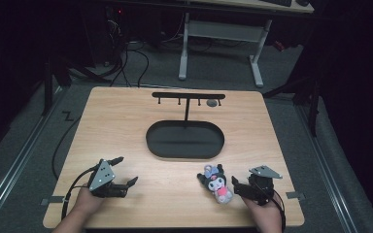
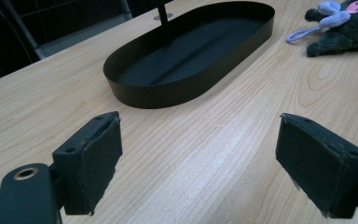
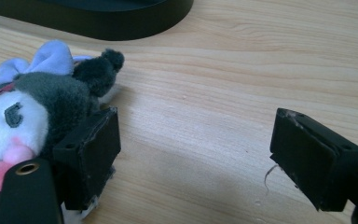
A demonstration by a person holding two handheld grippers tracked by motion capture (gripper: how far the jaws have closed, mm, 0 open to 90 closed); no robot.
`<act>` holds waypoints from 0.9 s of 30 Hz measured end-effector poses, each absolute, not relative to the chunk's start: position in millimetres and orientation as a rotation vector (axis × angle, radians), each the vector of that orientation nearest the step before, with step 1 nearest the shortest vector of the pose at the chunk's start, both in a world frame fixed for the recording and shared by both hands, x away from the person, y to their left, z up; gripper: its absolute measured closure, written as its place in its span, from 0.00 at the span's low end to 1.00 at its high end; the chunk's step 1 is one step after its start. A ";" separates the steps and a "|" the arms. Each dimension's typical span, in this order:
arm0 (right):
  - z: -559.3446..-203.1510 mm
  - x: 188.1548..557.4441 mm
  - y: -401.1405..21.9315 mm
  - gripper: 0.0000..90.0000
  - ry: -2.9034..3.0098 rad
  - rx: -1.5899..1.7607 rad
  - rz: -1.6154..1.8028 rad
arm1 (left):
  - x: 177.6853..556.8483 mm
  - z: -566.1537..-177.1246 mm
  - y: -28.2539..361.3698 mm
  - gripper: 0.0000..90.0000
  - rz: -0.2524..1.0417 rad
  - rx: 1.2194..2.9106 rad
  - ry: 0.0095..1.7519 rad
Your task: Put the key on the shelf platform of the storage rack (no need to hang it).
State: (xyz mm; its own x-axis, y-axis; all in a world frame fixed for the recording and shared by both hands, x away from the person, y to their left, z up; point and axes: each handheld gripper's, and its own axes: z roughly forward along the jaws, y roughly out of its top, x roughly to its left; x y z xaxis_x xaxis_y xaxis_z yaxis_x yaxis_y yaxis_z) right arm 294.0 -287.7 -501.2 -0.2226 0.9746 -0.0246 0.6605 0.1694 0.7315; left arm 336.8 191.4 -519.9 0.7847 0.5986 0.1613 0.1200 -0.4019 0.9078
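A small plush toy (image 1: 217, 183), dark grey with a white face, a lilac bow and a pink body, lies on the wooden table (image 1: 126, 121) near the front right. My right gripper (image 1: 235, 187) sits just right of it, pointing left. In the right gripper view the jaws of my right gripper (image 3: 196, 158) stand wide open over bare wood, and the plush (image 3: 32, 112) rests against the outer side of the left jaw, not between the pads. My left gripper (image 1: 128, 169) lies at the front left, open (image 2: 200, 163) with nothing between its jaws. The plush (image 2: 345, 23) shows far off to its right.
A black oval tray (image 1: 148, 141) sits mid-table, seen low in the left gripper view (image 2: 168, 93). A black T-shaped hook stand (image 1: 188, 96) rises behind it, with a small grey thing (image 1: 212, 103) hanging at its right end. A white desk frame (image 1: 257, 63) stands beyond the table.
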 end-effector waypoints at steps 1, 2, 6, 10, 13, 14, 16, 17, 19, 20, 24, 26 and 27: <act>-501.0 295.2 -287.5 0.18 1.956 1.544 0.828 | 337.1 -520.3 191.5 0.17 0.574 1.945 0.541; -500.4 296.4 -287.8 0.18 1.960 1.547 0.827 | 337.6 -521.0 191.6 0.17 0.569 1.947 0.543; -494.4 301.6 -290.4 0.21 1.940 1.598 0.861 | 337.6 -521.4 193.4 0.17 0.565 1.934 0.564; -490.6 304.2 -293.2 0.23 1.944 1.605 0.837 | 336.9 -521.2 194.0 0.17 0.568 1.933 0.562; -488.7 305.3 -297.0 0.25 1.964 1.625 0.807 | 337.1 -521.1 194.4 0.17 0.567 1.931 0.560; -487.3 305.9 -299.7 0.26 1.973 1.633 0.779 | 337.4 -520.9 194.7 0.17 0.564 1.929 0.559; -486.0 306.6 -301.3 0.27 1.964 1.669 0.775 | 338.0 -520.9 194.8 0.17 0.563 1.923 0.559; -486.0 306.6 -301.3 0.27 1.964 1.669 0.775 | 338.3 -520.9 194.7 0.17 0.561 1.922 0.561; -486.3 308.2 -302.5 0.28 1.957 1.699 0.775 | 338.6 -520.8 194.5 0.17 0.559 1.920 0.561; -486.7 309.1 -302.6 0.28 1.959 1.698 0.767 | 338.6 -520.8 194.5 0.17 0.558 1.920 0.559; -488.4 313.5 -304.2 0.30 1.980 1.726 0.729 | 338.1 -520.7 194.3 0.17 0.560 1.927 0.559; -488.0 313.7 -304.0 0.31 1.985 1.729 0.725 | 337.6 -520.8 194.0 0.17 0.562 1.930 0.556; -486.4 313.9 -303.4 0.31 1.998 1.724 0.721 | 337.5 -521.1 193.6 0.17 0.564 1.933 0.557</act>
